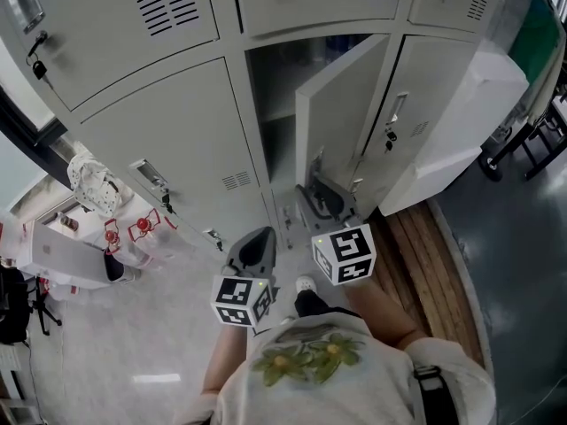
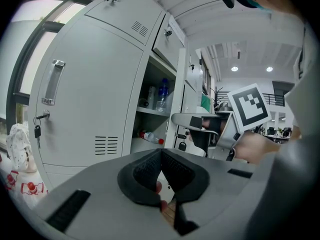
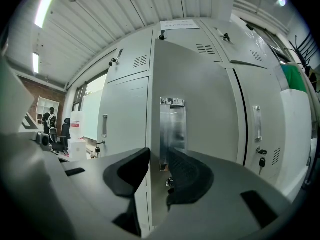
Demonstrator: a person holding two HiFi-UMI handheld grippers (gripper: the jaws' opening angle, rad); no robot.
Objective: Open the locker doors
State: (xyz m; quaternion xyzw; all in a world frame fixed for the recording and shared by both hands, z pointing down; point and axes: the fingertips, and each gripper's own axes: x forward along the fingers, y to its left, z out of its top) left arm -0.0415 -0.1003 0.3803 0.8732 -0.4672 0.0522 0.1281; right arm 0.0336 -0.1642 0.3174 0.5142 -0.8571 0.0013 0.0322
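The grey lower middle locker door [image 1: 341,104] stands partly open, swung out towards me. My right gripper [image 1: 321,200] is at its free edge. In the right gripper view the door's edge runs between the jaws of the right gripper [image 3: 159,159], just below the metal handle plate [image 3: 172,129], and the pads close on it. My left gripper [image 1: 255,242] hangs lower and to the left, apart from the lockers. The left gripper [image 2: 161,154] has its tips together with nothing held. Behind the door, the open compartment [image 2: 150,119] holds bottles [image 2: 161,95].
The closed left locker has a handle and key [image 1: 151,177]; the right one has a key [image 1: 390,135]. White bags [image 1: 93,184] lie on the floor at left. A wooden strip [image 1: 425,255] and a white box [image 1: 469,122] are at right.
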